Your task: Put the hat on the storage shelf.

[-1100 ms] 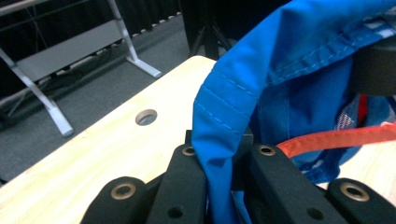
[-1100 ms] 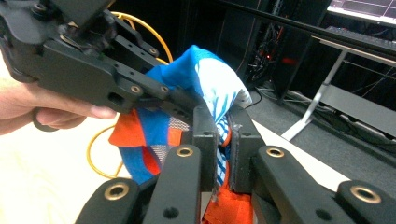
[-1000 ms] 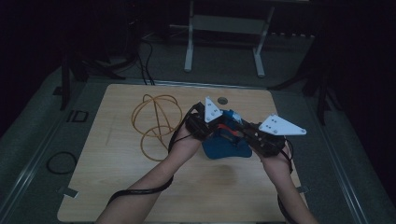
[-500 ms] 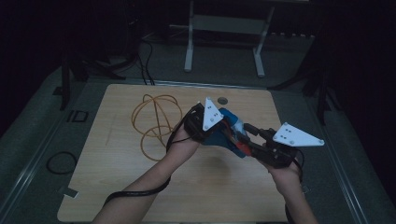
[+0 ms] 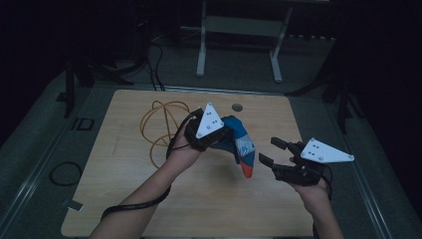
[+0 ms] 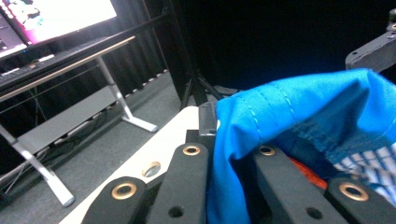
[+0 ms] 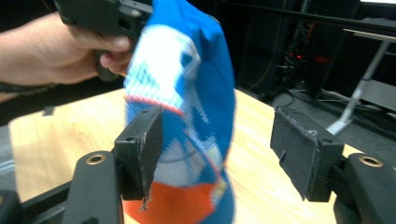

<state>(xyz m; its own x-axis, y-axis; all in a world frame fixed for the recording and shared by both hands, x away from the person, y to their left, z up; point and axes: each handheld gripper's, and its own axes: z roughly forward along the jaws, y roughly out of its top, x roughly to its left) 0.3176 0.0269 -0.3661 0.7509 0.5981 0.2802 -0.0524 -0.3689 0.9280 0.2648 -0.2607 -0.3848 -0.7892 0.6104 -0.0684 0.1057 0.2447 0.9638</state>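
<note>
A blue cloth item with white and orange patches [image 5: 240,143] hangs above the wooden table [image 5: 149,199]. My left gripper [image 5: 225,135] is shut on its upper blue edge. In the left gripper view the blue fabric [image 6: 303,107] drapes over the left gripper's [image 6: 229,154] black jaws. My right gripper [image 5: 272,152] stands open to the right of the cloth, a short way off it. In the right gripper view the right gripper's [image 7: 219,140] pads stand wide apart, and the hanging cloth [image 7: 187,84] lies just beyond the left pad, apart from both.
A loose coil of orange cable [image 5: 159,124] lies on the table's left half. A round hole [image 5: 237,107] sits near the far edge. A white stand frame [image 5: 239,25] is on the floor behind the table, and a black ring [image 5: 64,173] lies at the left.
My right gripper let go of the cloth and drew away to the right and nearer the person. The left gripper lifted the cloth, which now hangs down from it.
</note>
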